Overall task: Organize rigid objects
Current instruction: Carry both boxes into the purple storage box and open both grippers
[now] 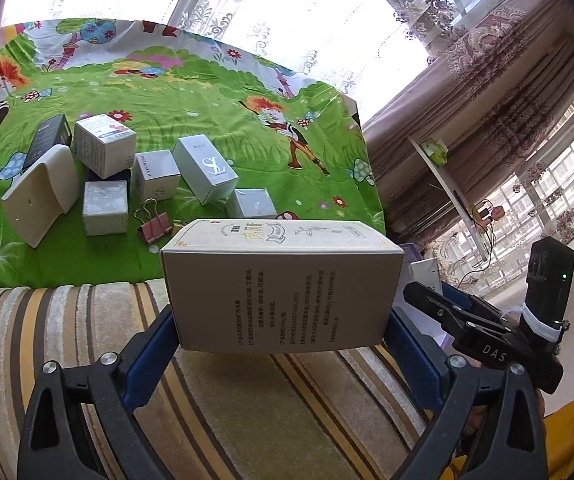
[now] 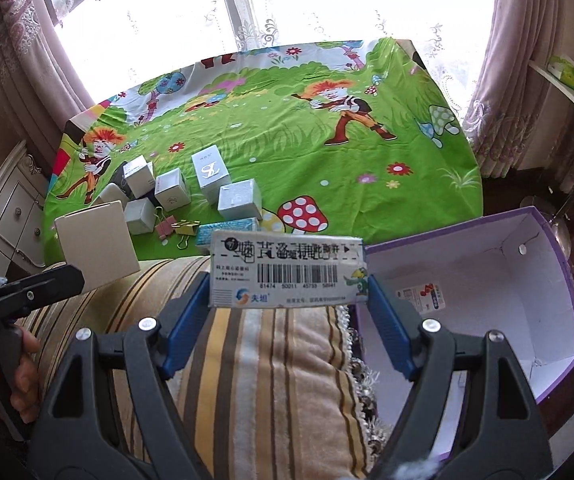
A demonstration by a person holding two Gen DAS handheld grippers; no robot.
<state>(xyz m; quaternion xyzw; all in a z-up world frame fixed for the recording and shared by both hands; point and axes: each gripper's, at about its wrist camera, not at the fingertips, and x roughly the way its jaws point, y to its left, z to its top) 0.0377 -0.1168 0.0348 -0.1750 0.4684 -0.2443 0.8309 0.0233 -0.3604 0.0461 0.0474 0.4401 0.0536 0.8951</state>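
Note:
My left gripper [image 1: 283, 320] is shut on a tall beige carton [image 1: 283, 292] with printed text, held above a striped cushion; the same beige carton [image 2: 97, 244] shows at the left of the right wrist view. My right gripper [image 2: 287, 304] is shut on a flat white medicine box [image 2: 287, 272] with a barcode. A purple storage box [image 2: 543, 280] with a white inside stands open to the right, one small packet [image 2: 421, 298] lying in it. Several small grey and white boxes [image 1: 135, 172] sit on the green cartoon cloth [image 1: 207, 96].
A pink binder clip [image 1: 153, 224] and a yellow one [image 2: 186, 229] lie near the cloth's front edge. The striped cushion [image 2: 263, 380] fills the foreground. Curtains and windows ring the table; a white shelf [image 1: 447, 184] stands at the right. A hand [image 2: 11, 376] grips the left tool.

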